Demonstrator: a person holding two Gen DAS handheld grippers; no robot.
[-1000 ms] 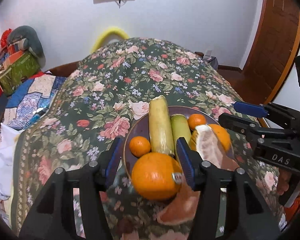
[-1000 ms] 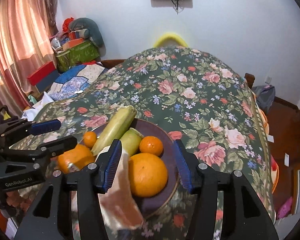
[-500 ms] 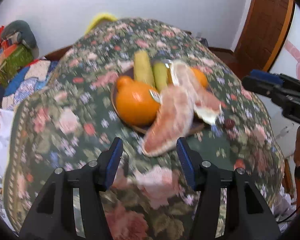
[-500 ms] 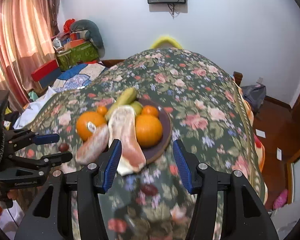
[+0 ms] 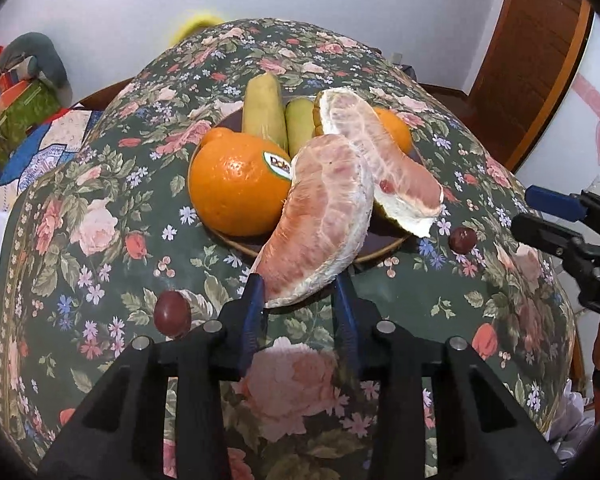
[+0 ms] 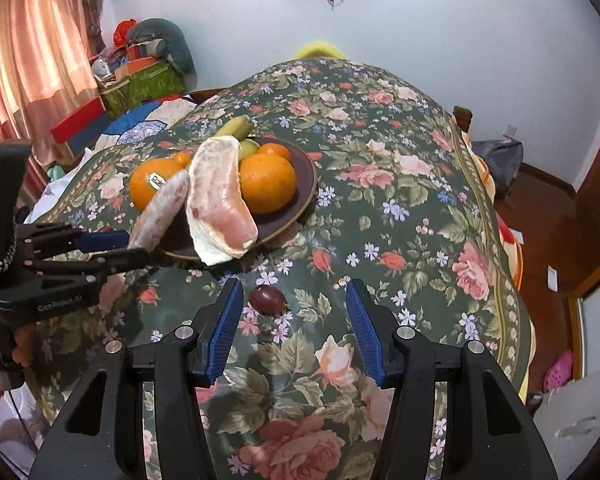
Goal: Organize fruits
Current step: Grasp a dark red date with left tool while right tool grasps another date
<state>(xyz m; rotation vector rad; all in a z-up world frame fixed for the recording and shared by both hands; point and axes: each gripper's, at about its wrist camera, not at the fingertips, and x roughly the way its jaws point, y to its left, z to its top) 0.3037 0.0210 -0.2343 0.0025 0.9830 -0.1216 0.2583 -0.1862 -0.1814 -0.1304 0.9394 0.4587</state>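
A: On the flowered tablecloth [image 5: 100,216], where is the fruit located?

B: Most of it sits on a dark plate [image 6: 306,184]: a large stickered orange [image 5: 236,192], a second orange [image 6: 266,188], two green-yellow pieces at the back [image 5: 264,110], and two peeled pomelo segments. One segment [image 5: 384,160] lies across the plate; the other [image 5: 324,220] hangs over the near rim.

A: State of the left gripper [image 5: 300,304]?

B: Its jaws have just been closing. The blue pads [image 5: 252,312] stand on either side of the low tip of the overhanging segment, at or almost at its skin; firm contact cannot be confirmed.

A: And the right gripper [image 6: 296,320]?

B: Its jaws stand apart with nothing held. One small dark-red fruit [image 6: 268,300] lies on the cloth between its fingers, nearer the left finger and not touched by the pads.

A: Any other loose pieces?

B: A second dark-red fruit [image 5: 172,312] lies on the cloth just left of the left gripper.
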